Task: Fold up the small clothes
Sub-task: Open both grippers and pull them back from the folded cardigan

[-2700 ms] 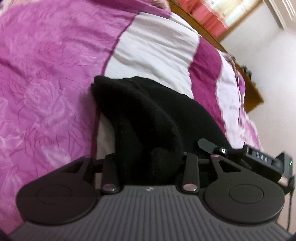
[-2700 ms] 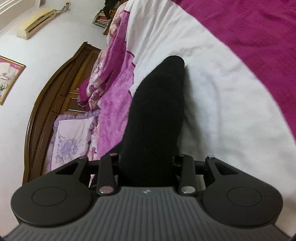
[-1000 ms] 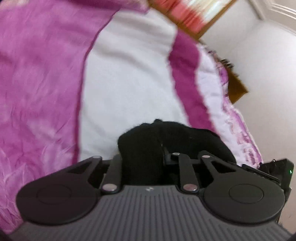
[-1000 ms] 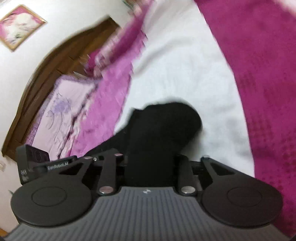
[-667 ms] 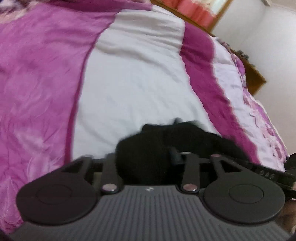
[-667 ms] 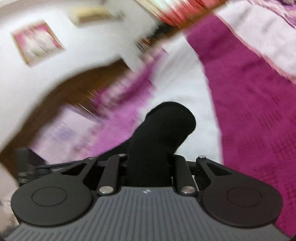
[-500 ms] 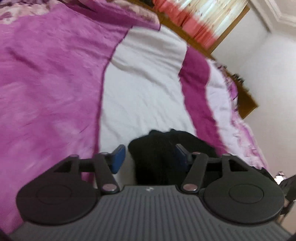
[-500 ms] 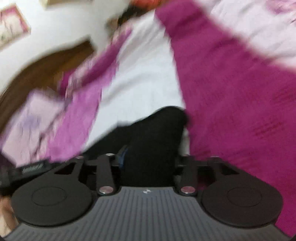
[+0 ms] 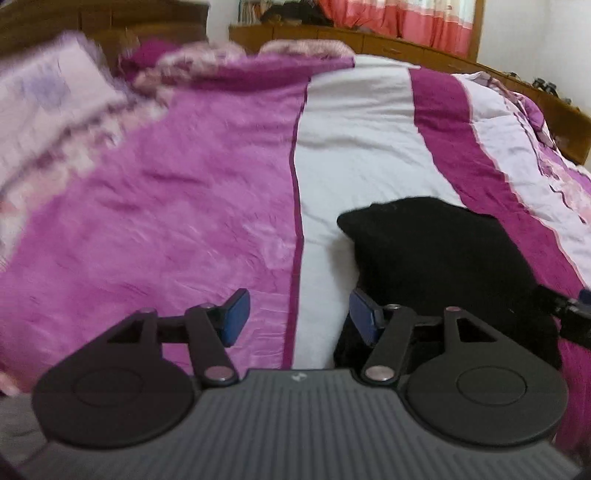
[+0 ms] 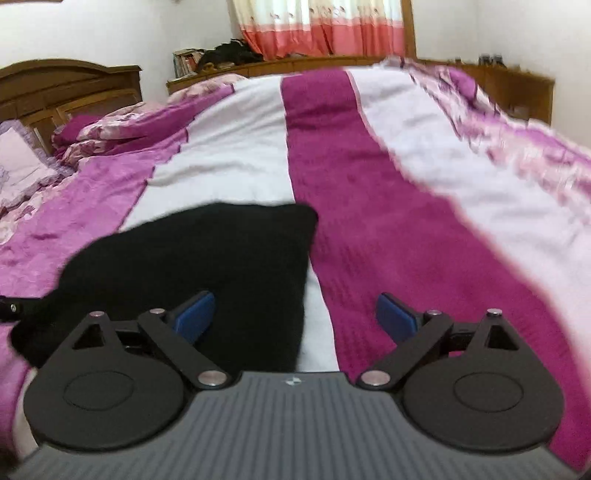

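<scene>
Two wide bands, pink and magenta, flank a white stripe on the bed, with a wooden headboard and orange curtains behind. Both tongs, left and right, tilt downward, their jaws just spread, released and empty. Between them the black garment lies folded on the white stripe.

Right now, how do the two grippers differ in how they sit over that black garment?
The right gripper spreads its jaws wider than the left gripper. The right gripper has the black garment partly between its jaws; the left gripper frames only the bedspread, the garment lying past its pad. Both have just been opening, and neither grips it.
</scene>
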The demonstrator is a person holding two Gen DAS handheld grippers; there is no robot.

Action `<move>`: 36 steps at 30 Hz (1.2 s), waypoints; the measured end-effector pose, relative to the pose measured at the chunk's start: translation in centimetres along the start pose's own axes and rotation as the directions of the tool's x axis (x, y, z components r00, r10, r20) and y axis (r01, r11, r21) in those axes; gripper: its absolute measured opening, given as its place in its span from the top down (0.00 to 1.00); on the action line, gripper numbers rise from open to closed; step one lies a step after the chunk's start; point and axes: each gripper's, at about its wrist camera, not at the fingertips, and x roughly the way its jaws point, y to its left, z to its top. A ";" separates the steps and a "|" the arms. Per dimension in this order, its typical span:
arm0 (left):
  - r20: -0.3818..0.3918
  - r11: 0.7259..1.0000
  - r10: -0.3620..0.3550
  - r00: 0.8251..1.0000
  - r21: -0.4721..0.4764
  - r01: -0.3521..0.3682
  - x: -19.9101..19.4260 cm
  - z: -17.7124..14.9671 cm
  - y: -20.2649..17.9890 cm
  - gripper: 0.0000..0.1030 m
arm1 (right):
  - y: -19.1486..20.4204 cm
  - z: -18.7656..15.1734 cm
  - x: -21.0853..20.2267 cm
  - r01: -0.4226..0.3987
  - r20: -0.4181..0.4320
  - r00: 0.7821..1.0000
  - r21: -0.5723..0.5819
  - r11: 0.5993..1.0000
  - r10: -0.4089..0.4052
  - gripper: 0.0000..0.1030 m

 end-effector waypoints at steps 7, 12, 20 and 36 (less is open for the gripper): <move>0.029 0.998 -0.004 1.000 0.056 0.002 -7.6 0.2 -2.3 0.28 | 3.7 3.6 -10.6 -0.024 -0.020 1.000 -0.105 0.994 0.022 0.05; 0.052 0.995 -0.018 0.998 0.102 0.013 -11.7 0.2 -4.5 0.20 | 5.3 4.6 -16.9 -0.064 -0.053 0.997 -0.130 0.990 0.057 0.05; 0.017 0.995 0.003 1.000 0.099 -0.005 -12.6 -2.0 -5.9 0.19 | 4.6 2.3 -21.4 0.030 -0.047 0.998 -0.183 0.983 -0.039 0.03; -0.106 0.998 0.036 0.994 0.048 -0.031 -2.2 -10.0 -5.9 0.18 | 0.6 -8.1 -13.6 -0.056 -0.124 0.991 -0.012 0.998 0.054 0.02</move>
